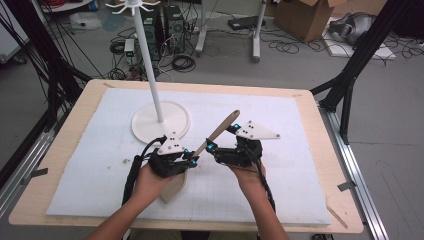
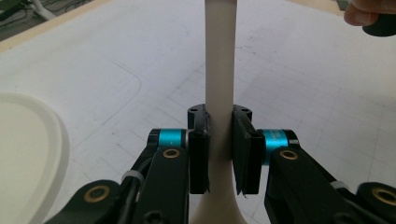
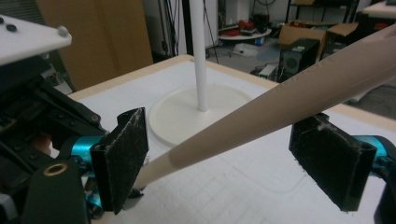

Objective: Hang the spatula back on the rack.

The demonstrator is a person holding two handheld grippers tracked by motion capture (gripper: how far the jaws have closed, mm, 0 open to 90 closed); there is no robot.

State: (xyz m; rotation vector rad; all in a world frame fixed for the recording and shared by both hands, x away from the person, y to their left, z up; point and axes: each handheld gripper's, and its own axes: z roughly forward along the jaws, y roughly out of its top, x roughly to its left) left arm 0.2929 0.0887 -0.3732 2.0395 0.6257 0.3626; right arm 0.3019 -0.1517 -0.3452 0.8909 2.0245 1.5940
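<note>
A beige spatula is held tilted over the white mat, its handle (image 1: 220, 129) pointing up and to the right and its blade (image 1: 172, 189) low beside the person's left hand. My left gripper (image 1: 191, 161) is shut on the lower handle; in the left gripper view its pads (image 2: 198, 154) press the handle (image 2: 219, 60) from both sides. My right gripper (image 1: 222, 136) sits higher along the handle and is open. In the right gripper view the handle (image 3: 289, 95) crosses between the wide-apart pads (image 3: 121, 154) without touching them.
A white hanger stand, with a thin pole (image 1: 150, 60) on a round base (image 1: 145, 125), stands at the mat's back left, close behind the left gripper. The white mat (image 1: 280, 190) covers a wooden table (image 1: 340, 200). Cables and boxes lie on the floor beyond.
</note>
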